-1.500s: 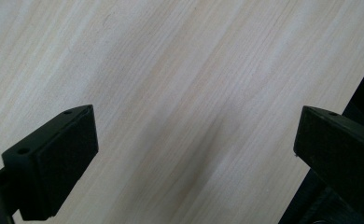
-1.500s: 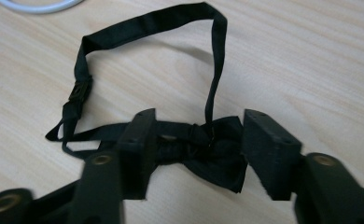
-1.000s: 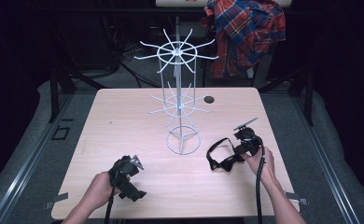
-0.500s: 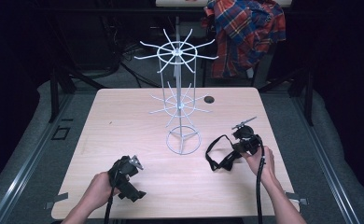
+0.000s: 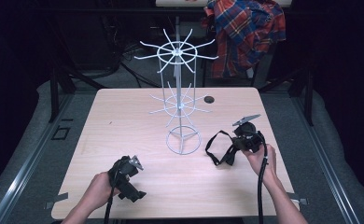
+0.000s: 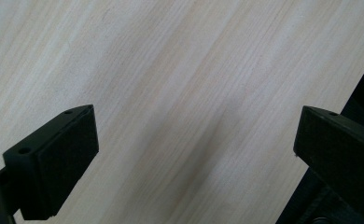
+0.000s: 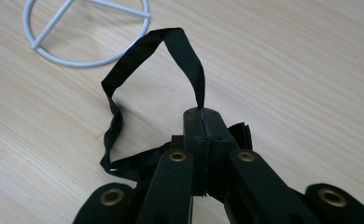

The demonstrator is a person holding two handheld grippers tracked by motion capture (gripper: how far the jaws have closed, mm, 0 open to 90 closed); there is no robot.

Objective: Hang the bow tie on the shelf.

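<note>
Two tongs are in my hands over the pale wooden tabletop (image 5: 124,135). From the high view I see my right tongs (image 5: 236,148) near the right edge of the tabletop, with the black fabric strap (image 5: 215,148) looping out from them toward the middle, just beside the round base of the white wire display rack with radiating hooks (image 5: 180,100). That rack stands at the centre of the tabletop, and a small dark round disc (image 5: 209,99) lies near the far edge behind it.

My right gripper view gives me what the high view cannot: the right tongs (image 7: 203,122) are clamped tight on the black fabric strap (image 7: 147,51), their pads pressed together with the band pinched between them, one end rising in an arch and the rest trailing in a crumpled twist down onto the wood. The ring base of the rack (image 7: 84,32) lies just beyond the loop.

My left tongs (image 5: 132,179) sit near the front edge, toward the left corner. My left gripper view shows the left tongs (image 6: 194,140) spread wide, bare wood grain between them, nothing gripped.
</note>
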